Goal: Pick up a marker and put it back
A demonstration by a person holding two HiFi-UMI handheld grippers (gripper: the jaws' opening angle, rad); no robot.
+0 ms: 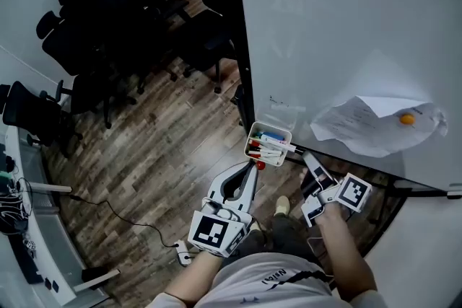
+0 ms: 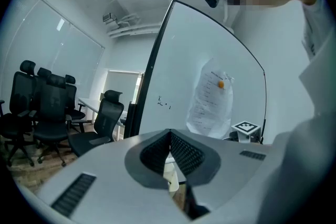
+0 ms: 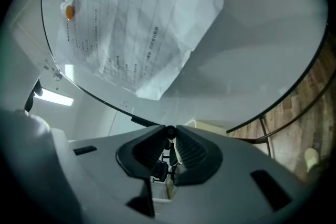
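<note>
The right gripper (image 3: 169,135) pinches the dark round end of a marker (image 3: 169,131) between its jaw tips. Beyond them, a crumpled printed sheet (image 3: 131,23) hangs on the whiteboard (image 3: 252,34) under an orange magnet (image 3: 69,10). Wooden floor (image 3: 310,97) shows at the right.

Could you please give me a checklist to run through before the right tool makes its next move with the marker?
1. Right tool shut on the marker: ok.
2. Marker holder on the whiteboard in sight: ok.
3. Left tool shut, with nothing between its jaws: ok.
4. Left tool clear of the holder: cannot tell, its tip is close beside it.
5. Room in the holder for the marker: cannot tell.
</note>
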